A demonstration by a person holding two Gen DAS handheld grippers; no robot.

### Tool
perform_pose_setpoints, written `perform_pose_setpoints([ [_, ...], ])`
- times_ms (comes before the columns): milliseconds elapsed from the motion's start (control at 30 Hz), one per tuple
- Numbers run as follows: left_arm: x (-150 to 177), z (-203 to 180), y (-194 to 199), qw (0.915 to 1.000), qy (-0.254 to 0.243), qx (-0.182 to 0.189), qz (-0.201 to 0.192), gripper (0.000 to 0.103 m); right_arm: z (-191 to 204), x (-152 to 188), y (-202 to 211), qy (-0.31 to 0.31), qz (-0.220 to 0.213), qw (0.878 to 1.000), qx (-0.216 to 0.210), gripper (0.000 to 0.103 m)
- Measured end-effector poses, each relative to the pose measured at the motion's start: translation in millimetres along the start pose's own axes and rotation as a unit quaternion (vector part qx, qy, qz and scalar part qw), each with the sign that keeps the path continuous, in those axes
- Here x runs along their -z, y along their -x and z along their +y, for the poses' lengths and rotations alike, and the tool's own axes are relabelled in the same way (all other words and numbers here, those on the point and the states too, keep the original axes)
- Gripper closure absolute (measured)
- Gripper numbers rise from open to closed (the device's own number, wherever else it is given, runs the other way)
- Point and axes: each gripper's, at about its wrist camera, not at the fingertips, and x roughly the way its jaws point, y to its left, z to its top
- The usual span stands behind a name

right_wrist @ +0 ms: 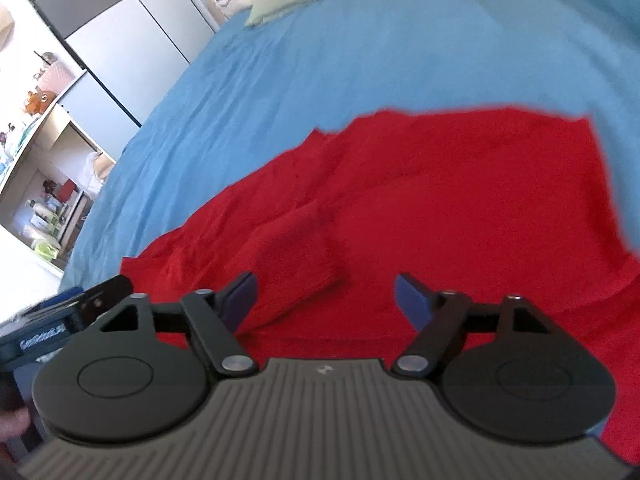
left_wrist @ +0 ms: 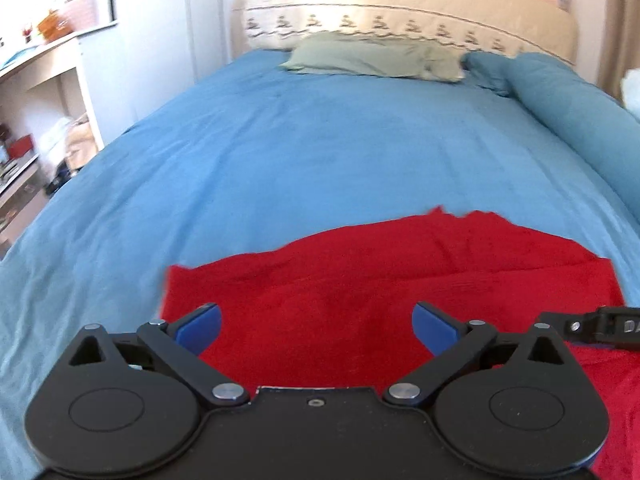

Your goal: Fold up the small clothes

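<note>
A red knitted garment [left_wrist: 400, 280] lies spread on the blue bed sheet [left_wrist: 280, 152]. My left gripper [left_wrist: 316, 316] hovers over its near left part, blue pads wide apart, open with nothing between them. In the right wrist view the same red garment [right_wrist: 440, 200] fills the middle, with a sleeve [right_wrist: 292, 256] folded across it and ending in a ribbed cuff. My right gripper [right_wrist: 324, 292] is open just above the cloth beside that cuff, its pads not touching the fabric. Part of the right gripper's body [left_wrist: 592, 324] shows at the left wrist view's right edge.
A green pillow [left_wrist: 372, 58] and a blue bolster [left_wrist: 568, 120] lie at the head of the bed, before a beige headboard [left_wrist: 400, 4] with soft toys on top. White shelves and cupboards [left_wrist: 48, 100] stand along the bed's left side.
</note>
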Motion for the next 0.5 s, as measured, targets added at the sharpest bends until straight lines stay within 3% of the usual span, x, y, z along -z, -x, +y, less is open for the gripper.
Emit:
perform_pose_setpoints([
  [200, 8.9, 30.7, -4.9, 0.9989, 0.045, 0.008, 0.014, 0.0, 5.7, 10.0, -40.4, -0.071, 0.02, 0.997, -0.009, 0.046],
  [500, 8.1, 43.6, -18.2, 0.9985, 0.048, 0.019, 0.02, 0.0, 6.2, 8.6, -63.5, -0.106, 0.005, 0.994, 0.02, 0.052],
])
